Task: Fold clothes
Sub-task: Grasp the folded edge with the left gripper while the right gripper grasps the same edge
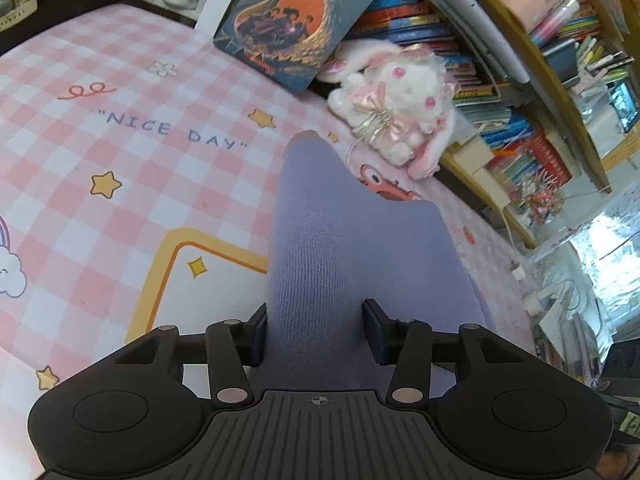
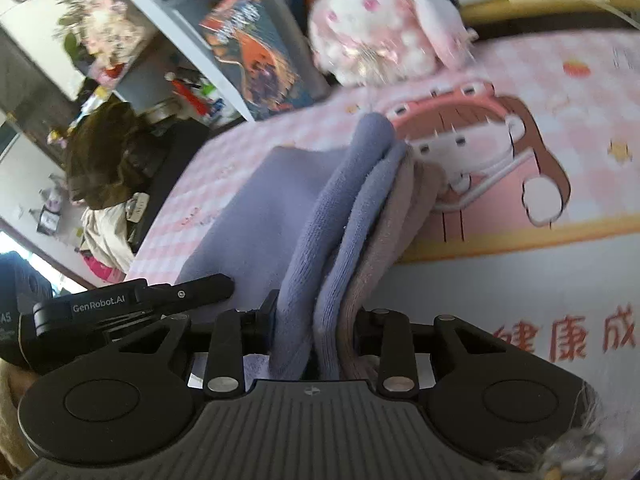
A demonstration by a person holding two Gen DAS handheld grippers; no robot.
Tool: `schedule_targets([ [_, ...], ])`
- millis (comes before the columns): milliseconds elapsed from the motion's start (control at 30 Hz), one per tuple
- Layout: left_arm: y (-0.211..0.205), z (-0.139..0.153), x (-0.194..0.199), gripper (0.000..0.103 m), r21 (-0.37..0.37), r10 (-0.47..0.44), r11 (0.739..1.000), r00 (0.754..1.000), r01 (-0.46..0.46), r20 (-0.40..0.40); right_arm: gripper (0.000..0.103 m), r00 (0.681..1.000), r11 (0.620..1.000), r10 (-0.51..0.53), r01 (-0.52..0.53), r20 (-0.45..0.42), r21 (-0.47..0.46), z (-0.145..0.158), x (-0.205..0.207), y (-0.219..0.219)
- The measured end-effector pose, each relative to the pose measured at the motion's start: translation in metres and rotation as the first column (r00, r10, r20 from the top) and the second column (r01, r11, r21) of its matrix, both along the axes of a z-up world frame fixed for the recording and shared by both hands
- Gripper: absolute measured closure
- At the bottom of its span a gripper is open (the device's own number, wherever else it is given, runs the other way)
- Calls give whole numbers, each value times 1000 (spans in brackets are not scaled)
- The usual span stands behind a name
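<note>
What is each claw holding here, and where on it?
Both grip the purple garment: left claw on a flat fabric band, right claw on bunched folded layers.

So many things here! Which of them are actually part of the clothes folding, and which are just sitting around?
Part of the job:
- soft lilac knitted garment, pinched by both grippers
- left gripper
- right gripper, holding bunched lilac and beige-pink layers
- pink checked cartoon mat underneath

Just lying about:
- fluffy white-and-pink plush rabbit
- dark illustrated book leaning behind
- shelves of colourful books
</note>
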State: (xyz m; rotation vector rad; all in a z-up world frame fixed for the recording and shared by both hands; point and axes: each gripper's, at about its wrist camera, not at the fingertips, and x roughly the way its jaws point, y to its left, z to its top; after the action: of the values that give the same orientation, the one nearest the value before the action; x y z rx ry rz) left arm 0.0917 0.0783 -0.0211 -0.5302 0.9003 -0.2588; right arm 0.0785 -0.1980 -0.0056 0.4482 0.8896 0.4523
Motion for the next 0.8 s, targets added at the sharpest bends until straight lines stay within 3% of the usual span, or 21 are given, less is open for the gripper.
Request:
schedule_targets([
  [467, -25, 37, 1, 59, 55, -29, 998, 989, 21, 146, 74, 987, 1000, 24, -20, 157, -22, 27, -4, -15],
  [800, -16, 42, 17, 59, 53, -38, 998, 986, 30, 165, 74, 980, 999, 24, -17, 196, -40, 35, 9, -8],
])
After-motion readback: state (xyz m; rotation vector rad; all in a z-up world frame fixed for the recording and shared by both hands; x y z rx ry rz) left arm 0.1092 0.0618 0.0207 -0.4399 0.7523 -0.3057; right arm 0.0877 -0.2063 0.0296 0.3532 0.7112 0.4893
